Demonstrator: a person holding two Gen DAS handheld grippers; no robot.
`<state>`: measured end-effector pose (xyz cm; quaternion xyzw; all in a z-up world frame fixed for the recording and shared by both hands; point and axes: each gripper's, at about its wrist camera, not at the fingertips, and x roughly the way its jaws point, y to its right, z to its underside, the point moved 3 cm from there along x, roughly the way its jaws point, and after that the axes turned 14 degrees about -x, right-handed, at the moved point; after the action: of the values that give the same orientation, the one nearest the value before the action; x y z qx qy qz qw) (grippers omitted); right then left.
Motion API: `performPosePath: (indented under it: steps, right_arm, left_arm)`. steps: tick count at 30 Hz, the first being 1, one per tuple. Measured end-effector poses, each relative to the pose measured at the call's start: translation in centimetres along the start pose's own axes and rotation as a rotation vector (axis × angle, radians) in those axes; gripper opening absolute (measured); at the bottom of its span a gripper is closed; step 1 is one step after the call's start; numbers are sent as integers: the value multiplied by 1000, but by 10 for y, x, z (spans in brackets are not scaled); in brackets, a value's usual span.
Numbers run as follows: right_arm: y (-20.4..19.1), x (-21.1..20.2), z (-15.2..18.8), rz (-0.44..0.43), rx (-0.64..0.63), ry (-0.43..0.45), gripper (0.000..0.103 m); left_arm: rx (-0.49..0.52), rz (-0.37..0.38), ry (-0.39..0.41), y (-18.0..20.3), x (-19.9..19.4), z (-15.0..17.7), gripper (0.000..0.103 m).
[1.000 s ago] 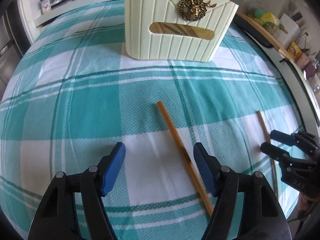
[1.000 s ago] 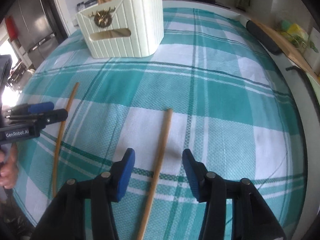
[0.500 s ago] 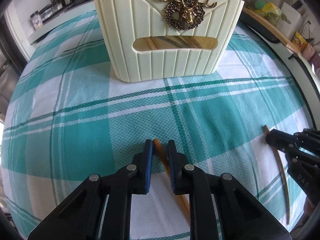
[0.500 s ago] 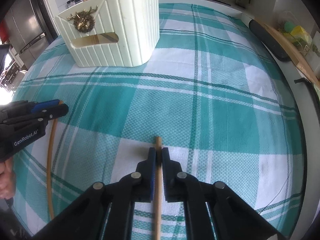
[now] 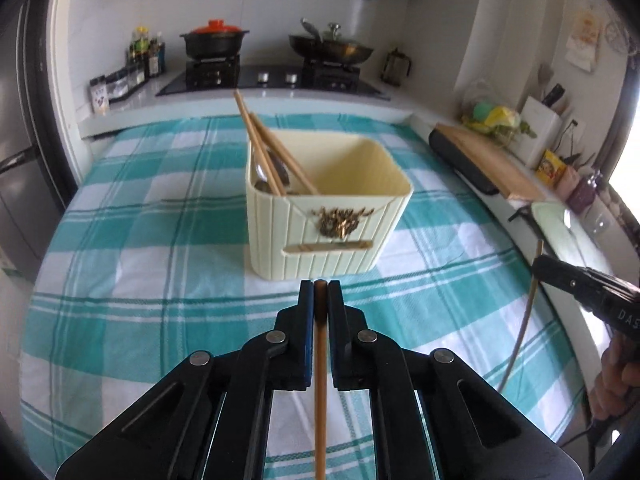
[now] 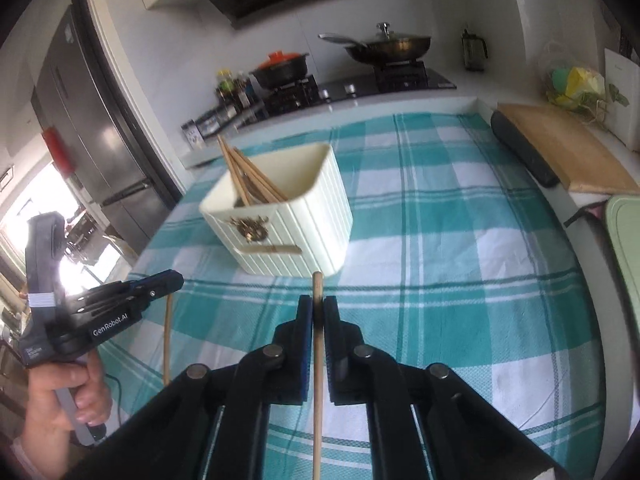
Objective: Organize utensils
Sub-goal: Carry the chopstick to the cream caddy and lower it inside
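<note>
My left gripper [image 5: 320,286] is shut on a wooden chopstick [image 5: 320,380], held above the teal checked tablecloth [image 5: 132,280]. In the right wrist view my right gripper [image 6: 318,304] is shut on a second chopstick [image 6: 317,380], whose tip sticks out past the pads. A cream ribbed utensil holder [image 5: 328,220] with a brass deer emblem stands just ahead of both grippers and holds several chopsticks [image 5: 264,148] and spoons. Each view shows the other gripper from the side: the right gripper [image 5: 538,266] at the right edge, the left gripper [image 6: 176,280] at the left, each with its chopstick hanging below.
A wooden cutting board [image 5: 488,160] and a black roll [image 5: 460,160] lie along the table's right side. Behind the table is a stove [image 5: 272,78] with a pot and a wok. A fridge [image 6: 92,128] stands at the left. A hand [image 6: 68,396] holds the left gripper's handle.
Both grippers went from open around a chopstick on the cloth to shut on it. Both then rose with the chopsticks and tilted up, so the holder's open top shows.
</note>
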<state>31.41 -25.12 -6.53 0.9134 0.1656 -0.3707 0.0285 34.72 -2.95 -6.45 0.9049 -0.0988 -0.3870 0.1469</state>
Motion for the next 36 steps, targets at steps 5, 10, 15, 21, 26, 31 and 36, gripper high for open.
performPosePath:
  steps: [5,10,15,21,26,31,36]
  right_arm:
    - [-22,-47,-20,15,-48,120,6]
    - [-41,-76,-33,79,-111,213,6]
    - [-48,-85,-45,106,-141,244,6]
    - [-51,-87,-72,126,-175,267,6]
    - [-51,-90,-113,150,-221,316,6]
    - [-52,-85,-166,168,-261,366,6]
    - [-54,-52,-205,171,-306,377,6]
  left_arm:
    - [18,64,107,11,-49,-15,5]
    - [13,113,198,15,-82,-25,4]
    - [0,136,257,12,-98,-37,4]
    - [-34,168,288,8,-108,-69,4]
    - [-36,184,360,17,-123,-114,4]
    - [-23,173,423,29,-121,-158,4]
    - [-43,111,404,26,-75,-183,4]
